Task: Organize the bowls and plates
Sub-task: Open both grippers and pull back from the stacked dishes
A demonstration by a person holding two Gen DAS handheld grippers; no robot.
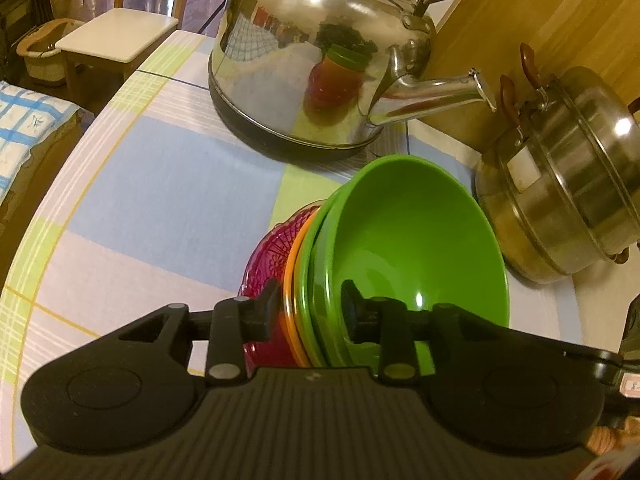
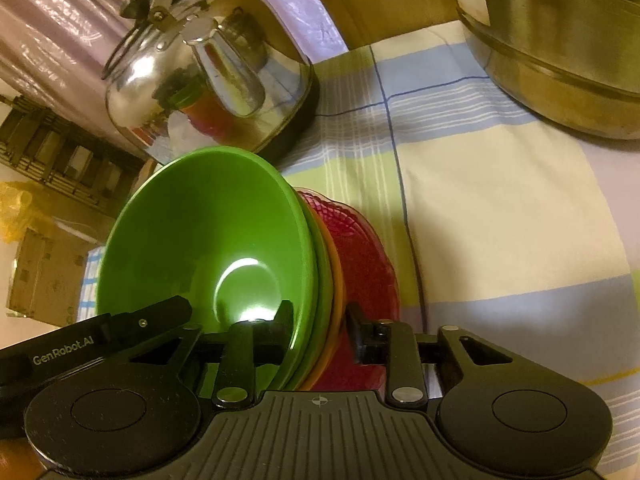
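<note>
A stack of dishes rests on the checked tablecloth point(image 1: 160, 200): a green bowl point(image 1: 412, 240) on top, a green plate point(image 1: 308, 256) under it, then an orange plate point(image 1: 292, 264) and a patterned red glass dish point(image 1: 268, 256) at the bottom. My left gripper point(image 1: 310, 306) straddles the stack's near rim, one finger inside the bowl and one outside the red dish, with the pads slightly off the rims. My right gripper point(image 2: 320, 328) straddles the opposite rim of the green bowl point(image 2: 208, 232) and red dish point(image 2: 360, 252) in the same way, open.
A shiny steel kettle point(image 1: 312, 60) stands just behind the stack, its spout toward a lidded steel pot point(image 1: 568, 184) at the right. A wooden panel rises behind them. A white chair point(image 1: 120, 36) stands beyond the table's far left edge.
</note>
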